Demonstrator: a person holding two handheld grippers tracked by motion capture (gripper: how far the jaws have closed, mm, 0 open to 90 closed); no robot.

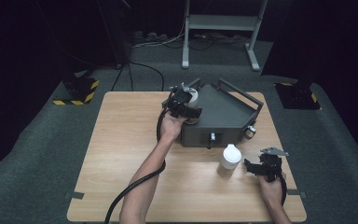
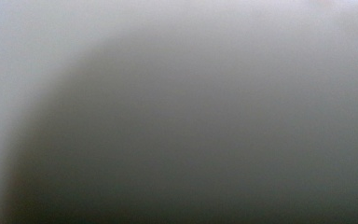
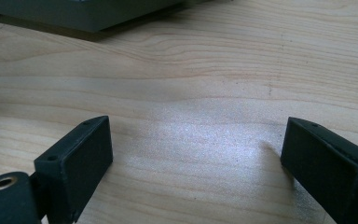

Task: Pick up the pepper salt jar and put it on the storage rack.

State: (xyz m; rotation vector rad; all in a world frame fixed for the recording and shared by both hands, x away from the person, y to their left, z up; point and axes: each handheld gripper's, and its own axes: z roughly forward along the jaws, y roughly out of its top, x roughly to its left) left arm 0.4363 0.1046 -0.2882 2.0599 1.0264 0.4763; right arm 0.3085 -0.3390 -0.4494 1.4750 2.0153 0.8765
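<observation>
left gripper (image 1: 189, 106): clamped on a white bottle (image 1: 192, 99), held over left edge of grey tray (image 1: 228, 116) | second white bottle (image 1: 229, 159): upright on table (image 1: 121, 154), just before the tray, untouched | right gripper (image 1: 254, 167): jaws apart, empty, just beside second bottle | progress: likely first bottle nearly placed, second left

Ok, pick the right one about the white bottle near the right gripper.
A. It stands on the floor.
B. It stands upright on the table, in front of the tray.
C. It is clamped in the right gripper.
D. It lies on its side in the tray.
B: the high view shows the white bottle upright on the table, in front of the tray, with the right gripper open beside it.
</observation>
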